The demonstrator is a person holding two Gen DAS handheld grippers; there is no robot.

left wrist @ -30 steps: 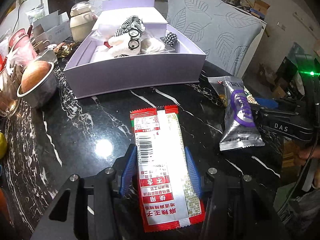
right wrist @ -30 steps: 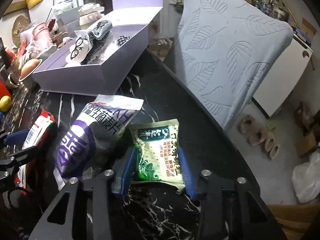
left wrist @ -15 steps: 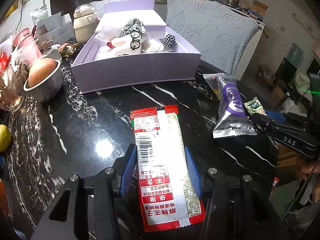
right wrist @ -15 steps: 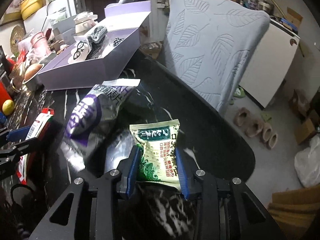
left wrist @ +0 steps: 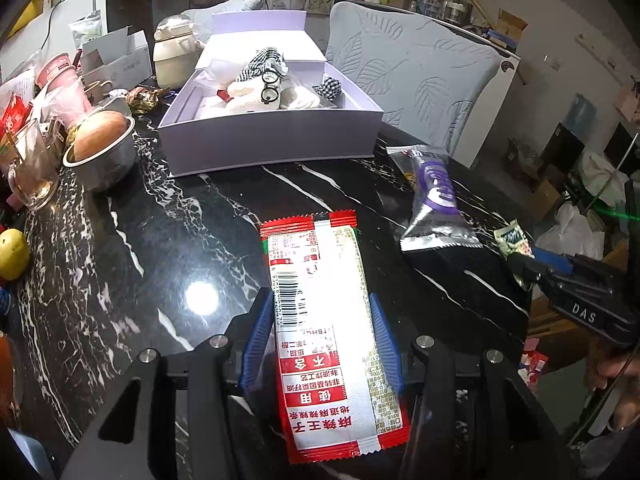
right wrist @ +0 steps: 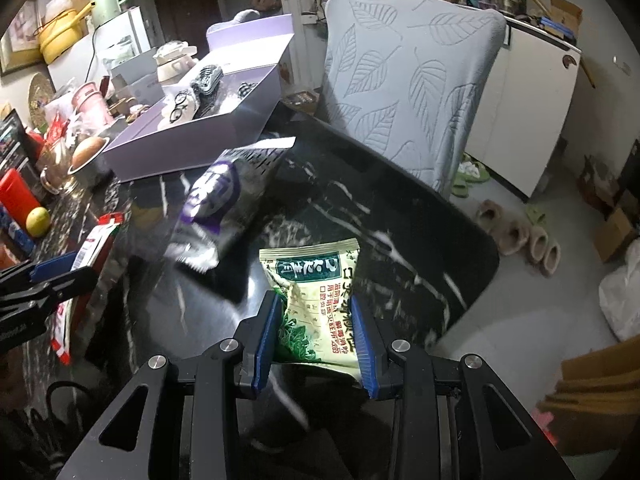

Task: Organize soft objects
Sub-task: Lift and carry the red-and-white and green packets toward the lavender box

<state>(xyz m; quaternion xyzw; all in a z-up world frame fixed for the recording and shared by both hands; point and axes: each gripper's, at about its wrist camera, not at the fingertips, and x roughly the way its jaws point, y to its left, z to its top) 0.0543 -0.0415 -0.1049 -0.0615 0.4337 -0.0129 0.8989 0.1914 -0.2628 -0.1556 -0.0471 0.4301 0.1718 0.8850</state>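
My left gripper (left wrist: 320,308) is shut on a red and white snack packet (left wrist: 324,320), held above the black marble table (left wrist: 160,240). My right gripper (right wrist: 314,312) is shut on a small green and cream packet (right wrist: 316,292), lifted above the table's right end; that packet shows in the left wrist view (left wrist: 514,238). A silver and purple snack bag (left wrist: 436,200) lies on the table between the grippers, also in the right wrist view (right wrist: 216,204). An open lavender box (left wrist: 272,136) holds a white plush toy with glasses (left wrist: 260,90) at the back.
A metal bowl with a round fruit (left wrist: 100,148), a glass (left wrist: 28,168), cups and a yellow fruit (left wrist: 12,248) crowd the left side. A chair with a leaf-patterned cover (right wrist: 408,80) stands behind the table's far edge. Slippers (right wrist: 520,236) lie on the floor.
Both grippers have risen and pulled back with their packets. The right gripper closed tighter on the green packet and lifted it off the table, away from the purple bag.
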